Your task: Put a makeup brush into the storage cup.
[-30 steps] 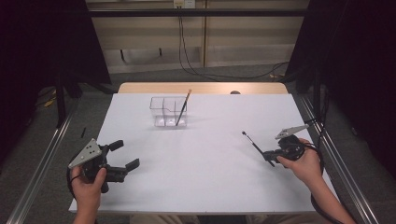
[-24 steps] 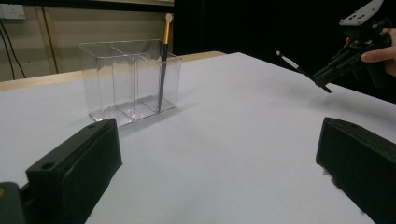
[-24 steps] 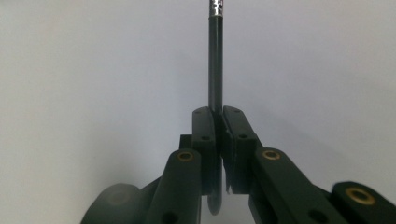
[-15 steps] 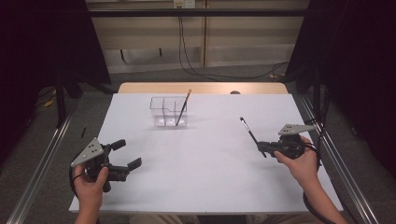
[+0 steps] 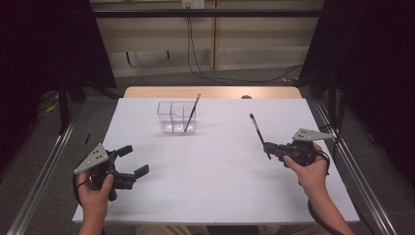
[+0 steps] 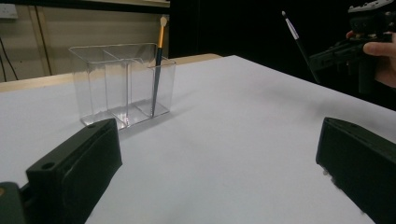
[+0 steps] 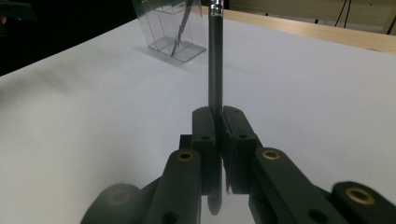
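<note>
Right gripper (image 5: 270, 148) was clenched on a dark brush (image 5: 259, 134), pads pinching its lower shaft; the brush stood up and away from the jaws, its tip leaning toward the far side of the white table (image 5: 220, 171); the right gripper view showed the shaft (image 7: 215, 60) rising straight out of the closed jaws. Clear three-compartment holder (image 5: 177, 117) sat well ahead and to the left of this gripper, apart from it; an orange-handled brush (image 5: 192, 112) leaned in its rightmost compartment. Left gripper (image 5: 133, 161) lay near the table's near-left edge, jaws spread wide, nothing between them; holder (image 6: 123, 84) stood ahead of it.
</note>
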Available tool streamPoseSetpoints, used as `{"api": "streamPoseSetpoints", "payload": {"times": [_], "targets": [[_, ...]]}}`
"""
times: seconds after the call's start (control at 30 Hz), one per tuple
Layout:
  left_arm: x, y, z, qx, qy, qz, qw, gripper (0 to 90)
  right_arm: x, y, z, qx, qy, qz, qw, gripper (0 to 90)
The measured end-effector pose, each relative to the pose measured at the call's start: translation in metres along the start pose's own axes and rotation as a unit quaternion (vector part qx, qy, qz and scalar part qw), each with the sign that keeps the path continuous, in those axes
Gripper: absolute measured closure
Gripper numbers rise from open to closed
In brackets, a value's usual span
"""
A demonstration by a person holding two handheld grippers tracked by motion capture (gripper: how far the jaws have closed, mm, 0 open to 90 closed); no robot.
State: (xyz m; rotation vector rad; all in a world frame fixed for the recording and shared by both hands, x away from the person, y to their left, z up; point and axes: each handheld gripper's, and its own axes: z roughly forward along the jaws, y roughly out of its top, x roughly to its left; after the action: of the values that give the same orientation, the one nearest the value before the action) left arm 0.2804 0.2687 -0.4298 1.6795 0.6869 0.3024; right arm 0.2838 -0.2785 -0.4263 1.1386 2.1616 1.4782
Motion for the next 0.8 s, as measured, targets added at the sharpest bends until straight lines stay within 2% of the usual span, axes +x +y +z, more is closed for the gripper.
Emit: {"api": "streamPoseSetpoints", "payload": {"times": [0.4,0.63,0.8], "targets": [[-0.002,0.004,0.010,-0.002,-0.012,-0.006,0.9999,0.0,0.010,0.006,0.006,-0.047,0.018,0.001,0.9987,84.8],[-0.004,0.006,0.018,-0.002,-0.023,-0.009,0.9997,0.0,0.016,0.008,0.010,-0.058,0.029,0.000,0.9979,84.8],[-0.005,0.008,0.026,-0.007,-0.032,-0.022,0.9992,0.0,0.017,0.009,0.011,-0.066,0.038,0.003,0.9971,84.8]]}}
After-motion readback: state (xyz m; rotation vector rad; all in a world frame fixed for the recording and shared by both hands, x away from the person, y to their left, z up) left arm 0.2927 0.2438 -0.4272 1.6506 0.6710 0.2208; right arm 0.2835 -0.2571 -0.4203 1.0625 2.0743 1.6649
